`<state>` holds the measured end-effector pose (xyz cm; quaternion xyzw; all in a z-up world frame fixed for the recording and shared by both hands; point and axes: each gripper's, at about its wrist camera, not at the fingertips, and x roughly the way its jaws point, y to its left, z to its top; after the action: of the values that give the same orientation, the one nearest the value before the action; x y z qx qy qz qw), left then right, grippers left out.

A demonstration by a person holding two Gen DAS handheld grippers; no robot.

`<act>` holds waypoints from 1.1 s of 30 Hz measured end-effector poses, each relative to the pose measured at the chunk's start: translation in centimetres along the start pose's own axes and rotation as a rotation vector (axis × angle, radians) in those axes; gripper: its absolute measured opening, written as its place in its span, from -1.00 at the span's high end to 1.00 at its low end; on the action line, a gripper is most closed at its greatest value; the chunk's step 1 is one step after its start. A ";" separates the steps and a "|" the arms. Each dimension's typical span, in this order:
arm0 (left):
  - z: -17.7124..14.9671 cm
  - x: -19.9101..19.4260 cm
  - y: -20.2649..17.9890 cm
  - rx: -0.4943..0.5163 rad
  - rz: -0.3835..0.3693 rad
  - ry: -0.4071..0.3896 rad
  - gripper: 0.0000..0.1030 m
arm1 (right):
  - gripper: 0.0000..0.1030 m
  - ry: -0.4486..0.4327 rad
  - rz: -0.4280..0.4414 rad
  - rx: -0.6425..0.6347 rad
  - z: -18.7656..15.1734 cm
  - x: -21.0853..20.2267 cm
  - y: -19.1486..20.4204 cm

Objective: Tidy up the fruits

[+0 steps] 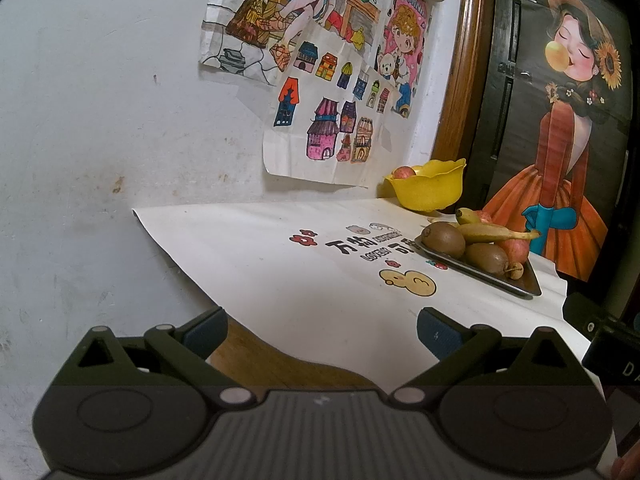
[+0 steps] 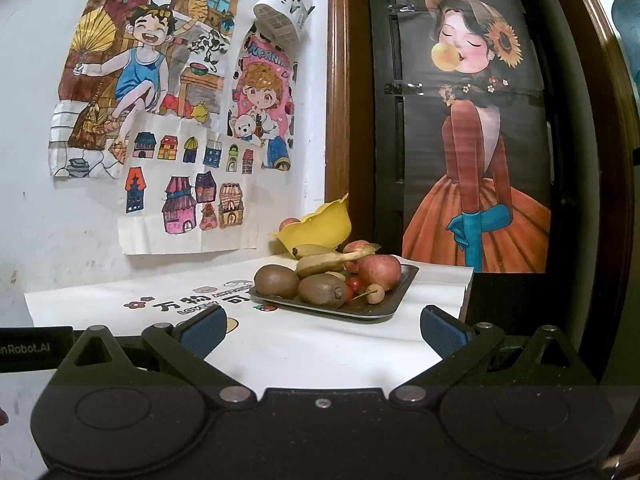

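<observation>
A: The left gripper (image 1: 320, 334) hangs with its jaws wide apart and nothing between them, low over the near edge of the white printed sheet (image 1: 280, 264). From its camera, the metal tray (image 1: 516, 285) sits well off to the right, piled with two kiwis (image 1: 443, 239), a banana (image 1: 494, 233) and a red apple (image 1: 516, 250), plus a small brown round fruit (image 1: 515, 270) at the near corner.

B: And the yellow bowl (image 1: 430, 190)?

A: Behind the tray, near the wall. One reddish fruit (image 1: 404, 172) shows above its rim, so I'd judge a single piece moved and nearly everything left.

B: What about the right wrist view?

A: The right gripper (image 2: 320, 330) is also spread open and empty, facing the tray (image 2: 390, 304) head-on and nearer to it. Kiwis (image 2: 322, 290), bananas (image 2: 328, 261), apples (image 2: 379, 272) and small red fruits (image 2: 353, 283) are heaped there; the bowl (image 2: 320, 228) looks tilted behind, one fruit (image 2: 289, 223) at its edge.

B: So early days?

A: I'd say so.
</observation>
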<state>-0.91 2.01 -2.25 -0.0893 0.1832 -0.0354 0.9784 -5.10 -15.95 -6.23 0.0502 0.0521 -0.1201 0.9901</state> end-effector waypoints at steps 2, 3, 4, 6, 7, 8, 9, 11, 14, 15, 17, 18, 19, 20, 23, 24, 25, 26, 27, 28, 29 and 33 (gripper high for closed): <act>0.0 0.0 0.0 0.000 0.000 0.000 -0.99 | -0.99 0.000 0.001 0.000 0.0 0.0 0.0; 0.0 0.0 0.0 0.001 -0.001 0.001 -0.99 | -0.99 0.000 0.000 0.000 0.0 0.0 0.0; -0.1 0.0 0.0 0.001 -0.001 0.001 -0.99 | -0.99 0.000 0.001 0.000 0.0 0.0 0.0; -0.1 0.0 0.0 0.000 0.000 0.001 -0.99 | -0.99 0.000 0.001 0.000 0.0 0.0 0.0; 0.0 0.0 0.0 0.000 0.000 0.001 -0.99 | -0.99 0.000 0.001 0.000 0.0 0.0 0.0; 0.0 0.0 0.0 0.000 0.000 0.001 -0.99 | -0.99 0.000 0.001 0.000 0.0 0.0 -0.1; -0.1 0.0 0.0 0.000 0.000 0.001 -0.99 | -0.99 0.000 0.001 -0.001 0.0 0.0 -0.1; 0.0 0.0 0.0 0.000 -0.001 0.001 -0.99 | -0.99 0.000 0.002 -0.001 0.0 0.0 -0.1; -0.1 0.0 -0.1 0.000 0.000 0.001 -0.99 | -0.99 0.000 0.002 -0.001 0.0 0.0 -0.1; -0.1 0.0 -0.1 0.000 0.000 0.001 -0.99 | -0.99 0.000 0.002 -0.002 0.0 0.0 -0.1; 0.0 0.0 -0.1 0.000 0.000 0.001 -0.99 | -0.99 0.001 0.002 -0.002 0.0 0.0 -0.1; 0.0 0.0 -0.1 0.000 0.000 0.001 -0.99 | -0.99 0.002 0.003 -0.001 0.0 0.0 -0.1; 0.0 -0.1 -0.1 -0.001 0.000 0.001 -0.99 | -0.99 0.003 0.004 -0.001 0.0 0.0 -0.1; 0.0 0.0 -0.1 0.000 0.000 0.001 -0.99 | -0.99 0.003 0.004 0.000 0.0 0.0 -0.1; -0.2 -0.1 -0.2 0.001 -0.001 0.001 -0.99 | -0.99 0.001 0.003 0.000 0.0 0.0 -0.1; -0.2 -0.1 -0.2 0.001 -0.001 0.001 -0.99 | -0.99 0.000 0.001 0.004 0.0 0.0 -0.2; -0.2 -0.1 -0.2 0.000 0.000 0.001 -0.99 | -0.99 0.000 0.002 0.007 0.0 0.0 -0.2; -0.2 -0.1 -0.2 0.000 -0.001 0.001 -0.99 | -0.99 0.001 0.003 0.010 0.0 0.0 -0.2; -0.2 -0.1 -0.2 0.000 -0.001 0.001 -0.99 | -0.99 0.001 0.003 0.009 0.0 0.0 -0.2; -0.2 -0.1 -0.2 0.000 -0.001 0.002 -0.99 | -0.99 0.000 0.002 0.008 0.0 0.0 -0.2; -0.2 -0.1 -0.1 0.001 -0.001 0.002 -0.99 | -0.99 0.000 0.003 0.006 0.0 0.0 -0.2; -0.2 -0.1 -0.2 0.001 -0.003 0.004 -0.99 | -0.99 0.001 0.004 0.002 0.0 0.0 -0.2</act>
<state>-1.09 1.80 -2.37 -0.0891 0.1850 -0.0369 0.9780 -5.12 -16.15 -6.26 0.0516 0.0523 -0.1180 0.9903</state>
